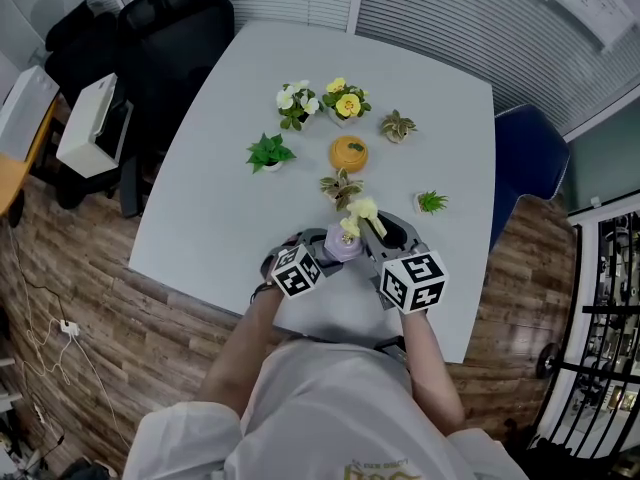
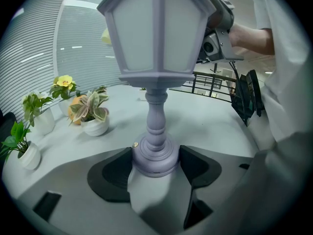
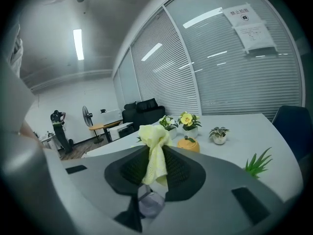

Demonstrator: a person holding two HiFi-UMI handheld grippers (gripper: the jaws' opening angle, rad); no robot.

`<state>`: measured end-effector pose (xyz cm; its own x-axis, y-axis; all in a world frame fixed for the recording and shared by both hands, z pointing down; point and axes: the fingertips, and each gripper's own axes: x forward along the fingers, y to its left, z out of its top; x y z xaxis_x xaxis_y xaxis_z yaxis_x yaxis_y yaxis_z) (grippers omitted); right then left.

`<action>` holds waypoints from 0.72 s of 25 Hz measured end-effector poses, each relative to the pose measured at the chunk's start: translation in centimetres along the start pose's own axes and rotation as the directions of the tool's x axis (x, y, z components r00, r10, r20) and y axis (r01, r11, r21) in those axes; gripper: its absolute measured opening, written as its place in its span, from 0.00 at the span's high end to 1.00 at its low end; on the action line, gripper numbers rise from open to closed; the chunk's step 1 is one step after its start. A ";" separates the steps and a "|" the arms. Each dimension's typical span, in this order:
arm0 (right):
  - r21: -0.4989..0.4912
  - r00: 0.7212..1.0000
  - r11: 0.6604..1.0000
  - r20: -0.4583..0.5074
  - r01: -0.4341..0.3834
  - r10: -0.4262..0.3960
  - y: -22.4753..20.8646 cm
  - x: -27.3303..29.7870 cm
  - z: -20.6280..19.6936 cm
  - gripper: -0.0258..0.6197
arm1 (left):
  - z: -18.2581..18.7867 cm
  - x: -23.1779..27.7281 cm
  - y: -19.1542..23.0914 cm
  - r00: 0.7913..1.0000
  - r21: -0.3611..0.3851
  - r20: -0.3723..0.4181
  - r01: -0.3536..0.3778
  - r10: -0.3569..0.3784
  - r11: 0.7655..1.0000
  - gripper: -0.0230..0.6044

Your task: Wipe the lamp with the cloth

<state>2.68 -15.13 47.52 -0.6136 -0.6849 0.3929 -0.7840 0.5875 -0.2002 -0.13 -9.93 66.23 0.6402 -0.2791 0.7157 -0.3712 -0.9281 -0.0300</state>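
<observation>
Your left tool (image 2: 155, 169) is clamped on the round base of the lamp (image 2: 155, 48), one dark pad pressed against each side of it, and the lamp stands upright on the grey counter (image 1: 230, 168) near the edge closest to you. Your right tool (image 3: 155, 169) is closed on the yellow cloth (image 3: 156, 146), which bunches above the pads and hangs down between them. In the right gripper view a bit of the lavender lamp shows just below the hanging end. In the head view the cloth sits over the top of the lamp, but you cannot tell from any view whether it is actually touching the shade. From the left gripper view, the right tool is high beside the lamp's shade, on its right, with your arm behind it. Just beyond the lamp stands a small variegated plant (image 1: 342, 186), and farther beyond that an orange jar (image 1: 349, 153). To the lamp's far left sits a leafy green plant (image 1: 269, 153), and a small grass-like plant (image 1: 431, 202) is off to the lamp's right. Well beyond the lamp, a white-flowered pot (image 1: 296, 103) and a yellow-flowered pot (image 1: 347, 104) stand side by side.
</observation>
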 end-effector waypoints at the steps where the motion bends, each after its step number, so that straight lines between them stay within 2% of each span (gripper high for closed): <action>1: 0.019 1.000 1.000 0.000 -0.003 0.003 -0.2 0.0 -0.1 0.82 | 0.0 0.0 0.0 1.000 0.000 0.000 0.000 0.000 1.000 0.46; 5: 0.128 0.999 0.991 0.020 -0.044 0.042 -0.6 0.2 -0.5 0.82 | 0.0 0.0 0.0 1.000 0.002 -0.001 -0.001 0.001 1.000 0.46; 10: 0.260 0.995 0.961 0.043 -0.097 0.089 -1.4 0.8 -1.1 0.82 | 0.0 0.1 0.1 1.000 0.004 0.003 0.002 -0.002 1.000 0.46; 18: 0.342 0.990 0.929 0.063 -0.140 0.126 -2.1 1.5 -1.6 0.82 | -0.1 0.2 0.1 1.000 0.009 0.003 0.003 -0.003 1.000 0.46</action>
<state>3.51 -16.75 49.95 -0.7121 -0.6314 0.3071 -0.6746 0.4942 -0.5483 -0.10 -10.04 66.38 0.6430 -0.2773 0.7139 -0.3637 -0.9309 -0.0341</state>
